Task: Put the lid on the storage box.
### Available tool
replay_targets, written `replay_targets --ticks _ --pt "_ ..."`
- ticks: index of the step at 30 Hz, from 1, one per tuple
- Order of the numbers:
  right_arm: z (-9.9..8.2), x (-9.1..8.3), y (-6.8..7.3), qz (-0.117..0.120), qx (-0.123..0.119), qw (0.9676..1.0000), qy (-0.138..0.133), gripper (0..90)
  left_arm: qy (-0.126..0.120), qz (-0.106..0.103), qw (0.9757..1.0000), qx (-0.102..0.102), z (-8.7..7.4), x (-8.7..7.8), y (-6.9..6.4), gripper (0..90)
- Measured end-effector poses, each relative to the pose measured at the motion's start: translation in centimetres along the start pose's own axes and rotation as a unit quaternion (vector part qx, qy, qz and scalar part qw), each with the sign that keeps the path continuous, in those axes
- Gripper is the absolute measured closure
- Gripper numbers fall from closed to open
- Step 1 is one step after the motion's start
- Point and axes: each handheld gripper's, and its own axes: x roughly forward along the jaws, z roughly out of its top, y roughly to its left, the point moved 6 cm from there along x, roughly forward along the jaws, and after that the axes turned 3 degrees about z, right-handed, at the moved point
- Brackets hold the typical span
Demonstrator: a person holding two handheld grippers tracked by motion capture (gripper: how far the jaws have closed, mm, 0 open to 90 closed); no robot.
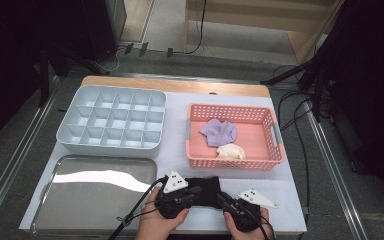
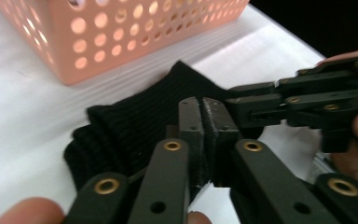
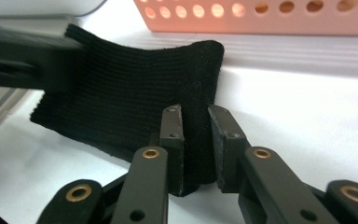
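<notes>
A black knitted cloth lies on the white table near its front edge, just in front of the pink basket. My left gripper comes at the cloth from the left. In the left gripper view its jaws are pressed together, pinching the black cloth at its edge. My right gripper comes from the right. Its jaws are shut on a folded edge of the cloth, which fills the gap between the pads. The right gripper also reaches in beside the left one.
The pink basket holds a purple cloth and a cream cloth. A grey divided box stands at the back left. A shiny metal tray lies at the front left, close to the left hand.
</notes>
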Motion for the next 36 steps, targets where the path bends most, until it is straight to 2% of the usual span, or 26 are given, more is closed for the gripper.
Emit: replay_targets --ticks 6,10,13,15,17,20,23,26,28,30,32,36 --pt "0.7 -0.8 0.6 0.017 -0.010 0.9995 -0.026 78.5 0.037 0.028 0.9989 -0.010 -0.6 2.1 0.9 90.0" --pt "1.1 -1.3 1.5 0.036 -0.017 0.9982 -0.044 79.6 0.045 0.029 0.9982 -0.026 -0.6 2.6 1.3 90.0" --pt "1.6 -1.4 3.1 0.062 -0.035 0.9957 -0.059 79.8 0.047 0.020 0.9980 -0.038 -0.5 2.8 1.5 90.0" --pt "1.6 -1.2 4.2 0.072 -0.053 0.9942 -0.059 79.8 0.044 0.016 0.9981 -0.041 -0.5 2.8 1.6 90.0" --pt "1.6 -0.8 4.9 0.074 -0.056 0.9941 -0.056 79.8 0.042 0.010 0.9982 -0.041 -0.4 2.5 1.7 88.2" --pt "1.6 -0.3 5.5 0.078 -0.056 0.9939 -0.053 79.9 0.026 0.007 0.9988 -0.042 0.1 1.3 1.9 79.3" --pt "1.7 0.0 5.9 0.077 -0.060 0.9939 -0.052 79.9 0.011 0.008 0.9991 -0.040 0.5 -0.1 2.4 76.8" --pt "1.6 0.4 6.3 0.077 -0.070 0.9934 -0.049 79.8 -0.003 0.015 0.9991 -0.040 0.8 -1.2 3.0 78.3" --pt "1.4 0.7 6.7 0.075 -0.078 0.9932 -0.043 79.8 -0.002 0.018 0.9988 -0.044 0.9 -1.3 3.4 80.9" --pt "1.4 1.0 7.1 0.077 -0.082 0.9928 -0.041 79.8 0.010 0.028 0.9986 -0.043 0.7 -1.1 3.9 85.8" --pt "1.4 1.5 7.5 0.079 -0.089 0.9922 -0.039 79.7 0.019 0.029 0.9984 -0.045 0.3 -0.7 4.1 90.0" --pt "1.2 2.6 8.3 0.078 -0.101 0.9915 -0.025 79.7 0.027 0.025 0.9982 -0.047 0.0 -0.2 4.3 90.0"
